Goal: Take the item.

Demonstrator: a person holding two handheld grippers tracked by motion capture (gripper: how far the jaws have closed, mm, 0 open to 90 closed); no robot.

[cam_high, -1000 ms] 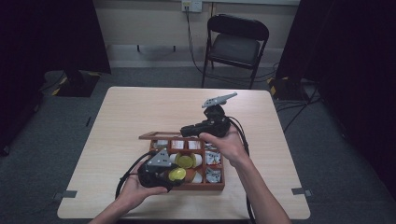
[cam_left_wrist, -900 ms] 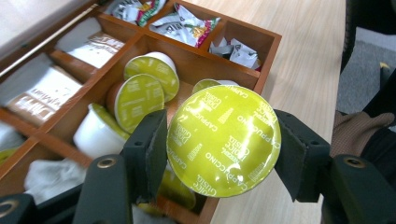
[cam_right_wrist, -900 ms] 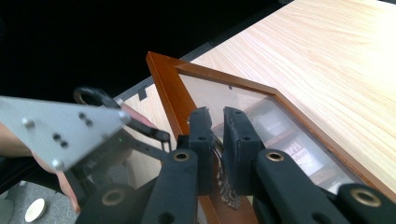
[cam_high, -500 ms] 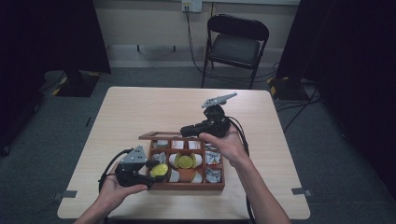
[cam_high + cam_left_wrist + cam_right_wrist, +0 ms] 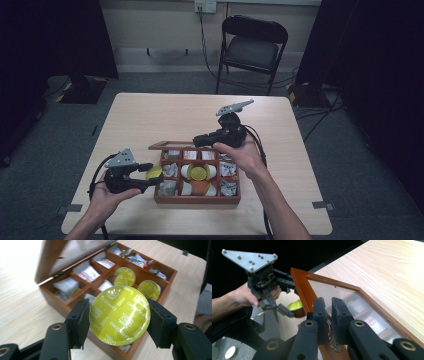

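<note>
Pale wooden desk (image 5: 165,115); left tongs (image 5: 117,315) clamp yellow foil-topped capsule (image 5: 120,315), seven o'clock of compartmented wooden box (image 5: 197,199); right tongs (image 5: 328,315) pinch glass-paned lid (image 5: 352,300). Keep lid steady, capsule level.

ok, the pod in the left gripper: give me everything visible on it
The capsule is a round coffee pod with a shiny yellow-green foil lid printed in white, "Cappuccino" and "Dolce Gusta" repeating. The left gripper clamps it by its rim, one black jaw pad on each side, lid facing that gripper's camera. In the high view it hangs just left of the wooden box, above the table, clear of both. Similar yellow-lidded pods remain in the box's compartments. Its body is hidden behind the lid.
</note>
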